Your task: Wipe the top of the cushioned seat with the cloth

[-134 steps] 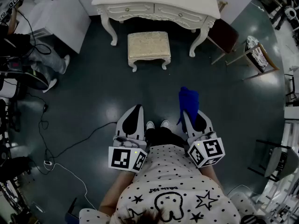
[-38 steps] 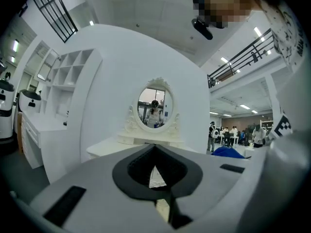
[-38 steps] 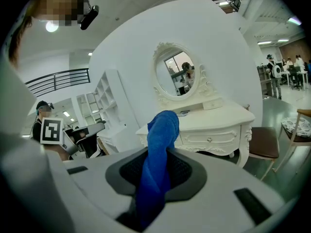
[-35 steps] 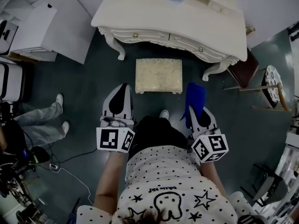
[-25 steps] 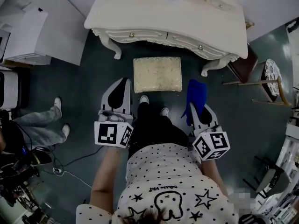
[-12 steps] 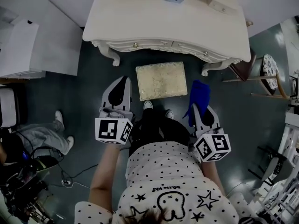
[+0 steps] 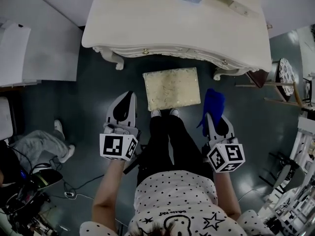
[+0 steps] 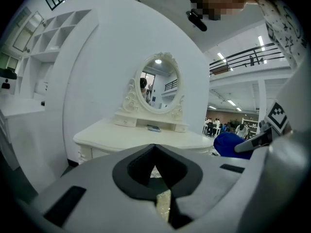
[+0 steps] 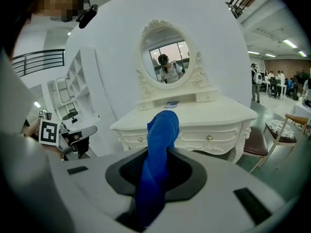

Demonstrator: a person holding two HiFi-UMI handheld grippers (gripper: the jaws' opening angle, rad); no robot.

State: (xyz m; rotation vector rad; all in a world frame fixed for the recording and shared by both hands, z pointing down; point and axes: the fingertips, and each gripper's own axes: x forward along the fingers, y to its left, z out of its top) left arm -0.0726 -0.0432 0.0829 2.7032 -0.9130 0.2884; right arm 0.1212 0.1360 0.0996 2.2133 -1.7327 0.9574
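The right gripper [image 7: 212, 118] is clamped on the blue cloth [image 7: 213, 103], which sticks up out of its jaws, held in the air just right of the cushioned seat [image 7: 172, 88]. The seat stands before the white counter [image 7: 172, 28] (an oval mirror [image 9: 167, 62] on top). The left gripper [image 7: 128, 95], jaws together on nothing, hovers at the seat's left.

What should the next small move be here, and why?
Probably swing the right gripper left and down so the cloth lands on the seat. The cloth is clamped in its jaws, but in the head view it sits past the seat's right edge, not on it. The seat top lies bare just ahead of the person's feet, and the left gripper is shut and empty.
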